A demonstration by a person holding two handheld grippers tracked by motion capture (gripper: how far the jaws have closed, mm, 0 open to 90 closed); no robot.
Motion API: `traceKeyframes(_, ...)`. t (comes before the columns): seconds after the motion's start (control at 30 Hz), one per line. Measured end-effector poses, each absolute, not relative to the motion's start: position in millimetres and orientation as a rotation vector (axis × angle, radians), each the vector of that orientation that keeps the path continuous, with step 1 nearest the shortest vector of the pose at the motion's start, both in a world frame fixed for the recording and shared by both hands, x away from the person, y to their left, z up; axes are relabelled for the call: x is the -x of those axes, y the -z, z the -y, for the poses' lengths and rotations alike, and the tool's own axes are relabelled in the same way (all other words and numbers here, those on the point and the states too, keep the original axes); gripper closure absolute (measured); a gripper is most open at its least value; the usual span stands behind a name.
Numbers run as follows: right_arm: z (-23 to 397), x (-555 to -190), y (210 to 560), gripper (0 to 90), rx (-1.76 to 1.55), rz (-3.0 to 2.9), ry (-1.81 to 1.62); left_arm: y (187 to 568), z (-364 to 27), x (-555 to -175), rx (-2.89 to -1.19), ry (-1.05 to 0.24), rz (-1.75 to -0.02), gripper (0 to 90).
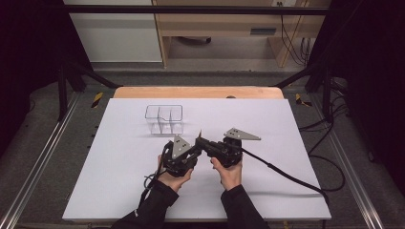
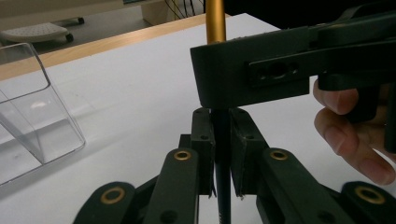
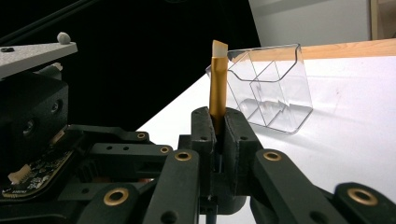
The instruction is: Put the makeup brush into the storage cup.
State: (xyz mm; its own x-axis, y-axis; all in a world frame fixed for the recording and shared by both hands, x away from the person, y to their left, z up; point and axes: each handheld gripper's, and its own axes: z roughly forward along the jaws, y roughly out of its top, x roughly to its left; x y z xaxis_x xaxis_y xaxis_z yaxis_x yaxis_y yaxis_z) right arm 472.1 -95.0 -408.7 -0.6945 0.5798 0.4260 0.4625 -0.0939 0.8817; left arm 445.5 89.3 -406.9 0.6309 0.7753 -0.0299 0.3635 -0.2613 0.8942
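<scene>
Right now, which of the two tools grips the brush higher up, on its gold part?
The right tool: it clamps the brush at the gold band, while the left tool clamps its dark handle below.

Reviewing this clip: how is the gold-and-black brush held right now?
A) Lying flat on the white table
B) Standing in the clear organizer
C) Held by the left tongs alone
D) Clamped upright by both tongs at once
D: the brush stands upright with the right tongs shut on its gold ferrule and the left tongs shut on its dark handle below.

A lab: black frame rig (image 1: 71, 71), trailing cables (image 1: 305, 43).
</scene>
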Motion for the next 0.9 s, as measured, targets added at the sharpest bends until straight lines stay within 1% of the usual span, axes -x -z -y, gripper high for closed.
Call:
traceKeyframes(0.5,95,-470,409,82.5,-1.172,-2.049,-1.915,407,-90,-445,-1.862,-0.52,-0.917,81.9)
traceKeyframes(0.9,103,-467,404,65.0,-1.155,-2.008,-1.892,406,-103,-445,-1.851,-0.561,-0.931,81.9)
